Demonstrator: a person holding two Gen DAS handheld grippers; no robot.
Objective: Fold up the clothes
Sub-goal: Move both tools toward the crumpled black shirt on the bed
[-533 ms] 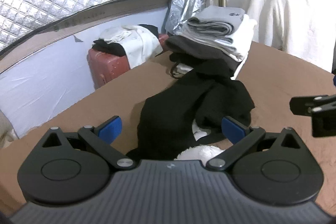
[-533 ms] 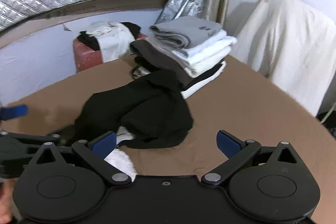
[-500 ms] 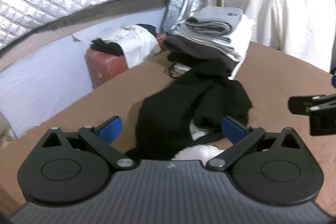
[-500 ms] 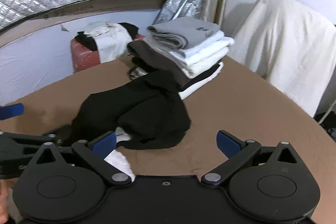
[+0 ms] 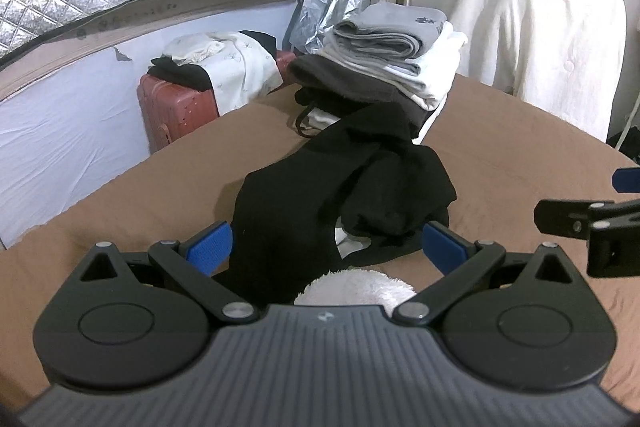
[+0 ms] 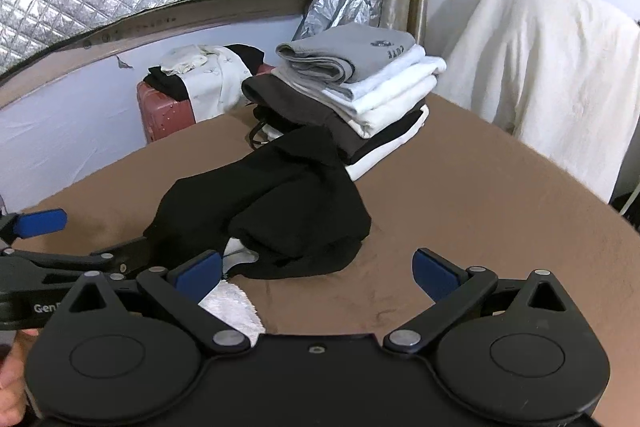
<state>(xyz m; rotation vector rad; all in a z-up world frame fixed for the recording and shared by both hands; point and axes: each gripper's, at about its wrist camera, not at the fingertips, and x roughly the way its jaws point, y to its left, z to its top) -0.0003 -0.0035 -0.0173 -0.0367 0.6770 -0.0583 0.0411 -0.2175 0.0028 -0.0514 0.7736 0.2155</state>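
A crumpled black garment (image 5: 340, 199) lies on the brown bed surface (image 5: 520, 155); it also shows in the right wrist view (image 6: 272, 211). A white fluffy cloth (image 5: 358, 287) pokes out beside its near edge and shows in the right wrist view (image 6: 234, 307) too. My left gripper (image 5: 326, 247) is open, its jaws straddling the near end of the black garment. My right gripper (image 6: 316, 269) is open and empty, to the right of the garment above bare bed. Each gripper shows at the edge of the other's view.
A stack of folded grey, white and dark clothes (image 6: 352, 87) sits at the far side of the bed. A red suitcase (image 5: 176, 111) with clothes on top stands beyond the bed's edge. A white sheet-covered object (image 6: 552, 67) stands at the right.
Both grippers have drifted slightly; the garment sits a little lower and closer in the views. Neither gripper has taken hold of anything.
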